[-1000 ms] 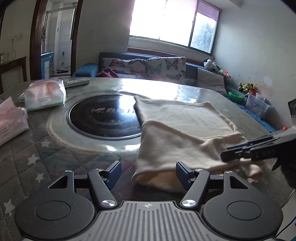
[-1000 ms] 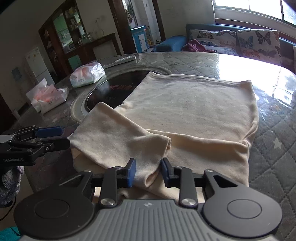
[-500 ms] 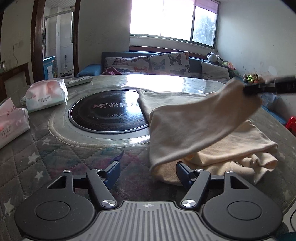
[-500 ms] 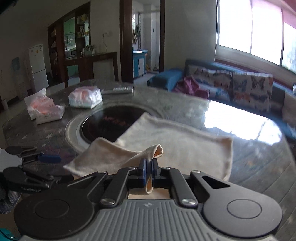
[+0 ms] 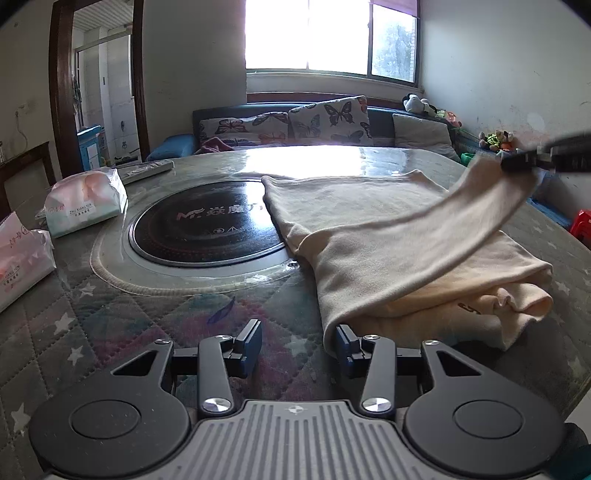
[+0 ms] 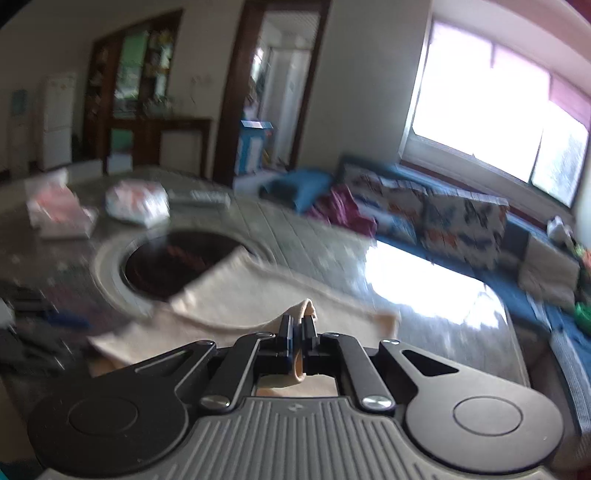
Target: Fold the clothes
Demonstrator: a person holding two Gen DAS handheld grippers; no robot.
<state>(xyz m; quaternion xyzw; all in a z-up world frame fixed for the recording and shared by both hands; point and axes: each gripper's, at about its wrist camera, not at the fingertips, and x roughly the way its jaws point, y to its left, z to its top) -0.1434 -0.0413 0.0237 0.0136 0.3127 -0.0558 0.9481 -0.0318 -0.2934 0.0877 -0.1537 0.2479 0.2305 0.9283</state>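
Cream garment [image 5: 388, 236] sleeve clamped in right claw [image 6: 296, 325]; left claw [image 5: 297, 341] half-narrowed, closing on nothing.

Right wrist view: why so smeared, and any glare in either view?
Right wrist view: motion blur on everything but the sharp right hand-held gripper. Left wrist view: sharp; blown-out bright window casts glare on the glossy round table.

Window [image 5: 328, 35] glare, right view motion-blurred
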